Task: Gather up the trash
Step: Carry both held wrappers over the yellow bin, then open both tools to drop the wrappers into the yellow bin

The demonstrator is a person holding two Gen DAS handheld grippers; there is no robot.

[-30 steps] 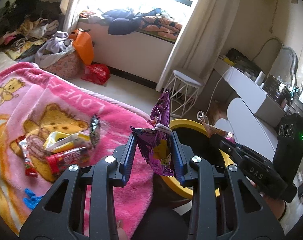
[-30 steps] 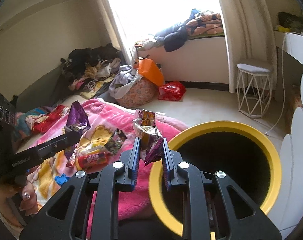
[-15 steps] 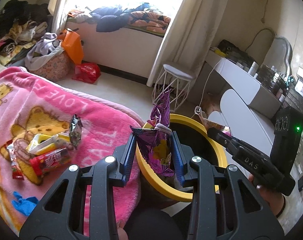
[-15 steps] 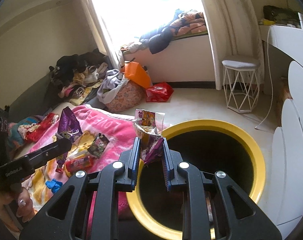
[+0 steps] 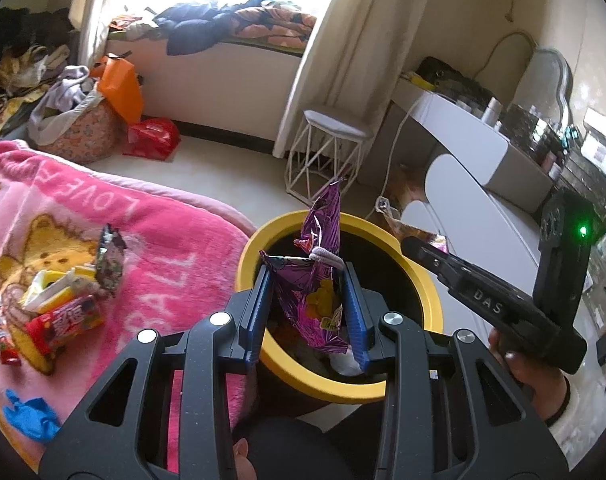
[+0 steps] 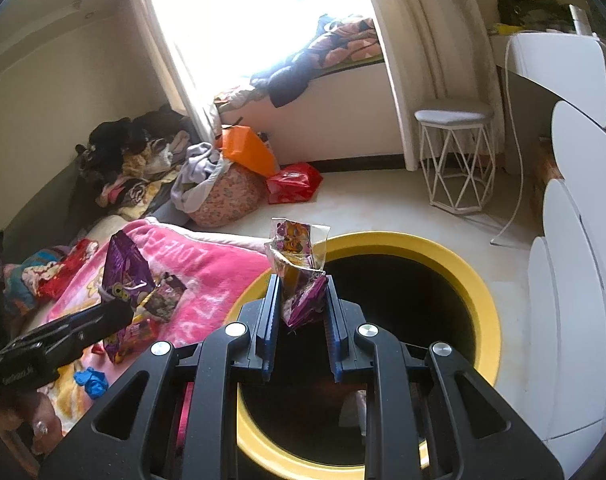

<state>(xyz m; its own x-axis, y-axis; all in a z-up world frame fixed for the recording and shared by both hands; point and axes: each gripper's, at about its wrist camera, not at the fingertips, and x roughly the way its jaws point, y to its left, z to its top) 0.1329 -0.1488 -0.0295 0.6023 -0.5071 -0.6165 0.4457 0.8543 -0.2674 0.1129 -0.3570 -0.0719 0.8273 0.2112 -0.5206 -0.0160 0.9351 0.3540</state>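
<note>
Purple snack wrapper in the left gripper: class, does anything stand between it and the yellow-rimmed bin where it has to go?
Nothing visible does. The purple snack wrapper, clamped in the left gripper, hangs over the open mouth of the yellow-rimmed bin. No lid covers it; only some trash lies at its bottom.

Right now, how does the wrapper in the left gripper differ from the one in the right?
The left gripper pinches a purple wrapper, opaque, with a pale band around it. The right gripper pinches a clear-topped wrapper, smaller, see-through at the top. Both are crumpled, upright and above the yellow-rimmed bin.
</note>
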